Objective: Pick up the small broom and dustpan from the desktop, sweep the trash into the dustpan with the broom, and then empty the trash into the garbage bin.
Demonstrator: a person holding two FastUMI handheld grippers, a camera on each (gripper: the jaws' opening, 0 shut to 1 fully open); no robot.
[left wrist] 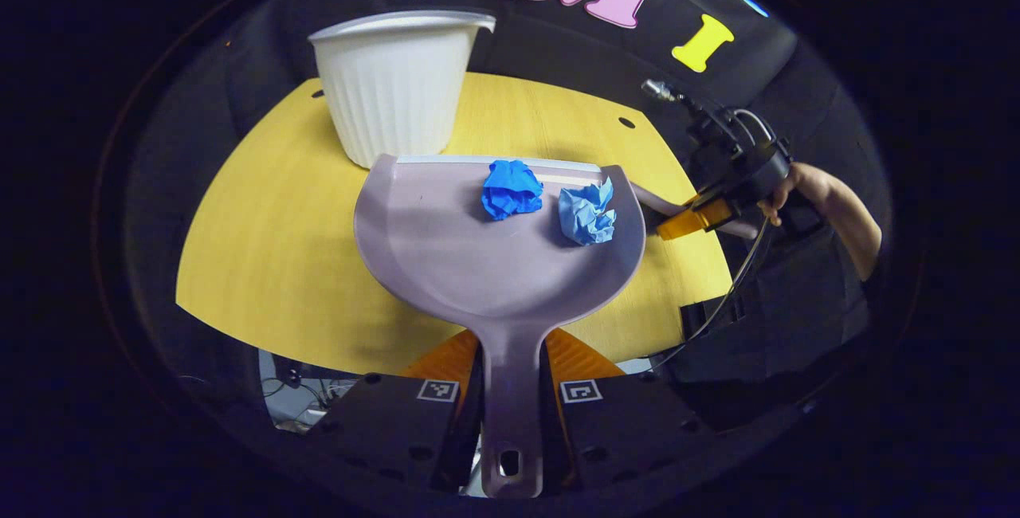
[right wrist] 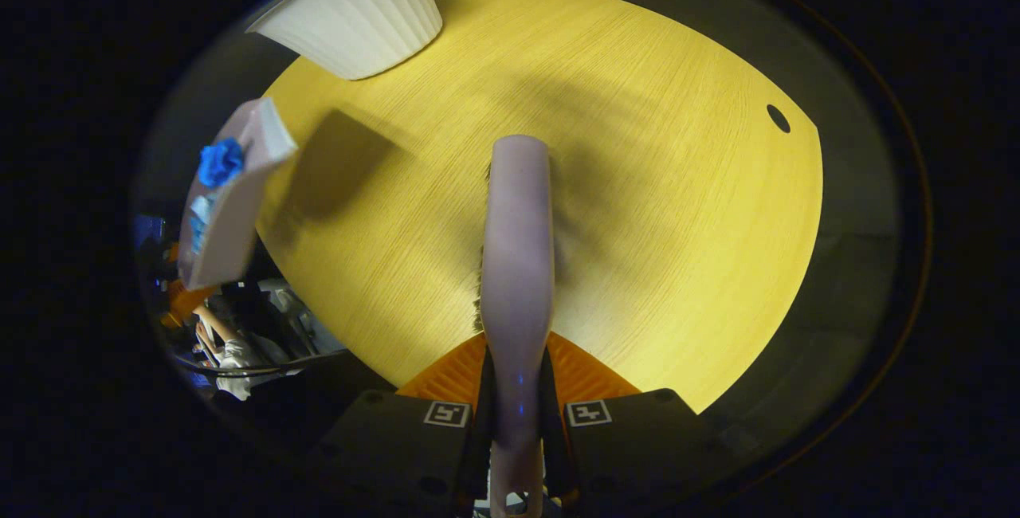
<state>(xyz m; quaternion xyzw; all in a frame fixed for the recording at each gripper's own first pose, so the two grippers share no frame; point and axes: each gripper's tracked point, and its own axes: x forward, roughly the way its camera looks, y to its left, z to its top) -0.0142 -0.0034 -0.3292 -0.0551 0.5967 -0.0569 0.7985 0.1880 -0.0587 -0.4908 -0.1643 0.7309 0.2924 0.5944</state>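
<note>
Carrying the dustpan, clamped by its handle in the left tool, calls for keeping it level until both paper wads clear the bin rim, while the right tool grips the broom aside.

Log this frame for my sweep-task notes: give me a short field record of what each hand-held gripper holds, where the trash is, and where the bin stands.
left hand-held gripper: shut on dustpan handle
dustpan: lifted above the yellow desktop, pan facing up
trash: two crumpled blue paper balls in the pan, near its front lip
right hand-held gripper: shut on broom handle
broom: over the desktop; bristles barely visible
garbage bin: white, ribbed, upright on the desktop beyond the dustpan
stage: trash collected, not yet emptied
</note>
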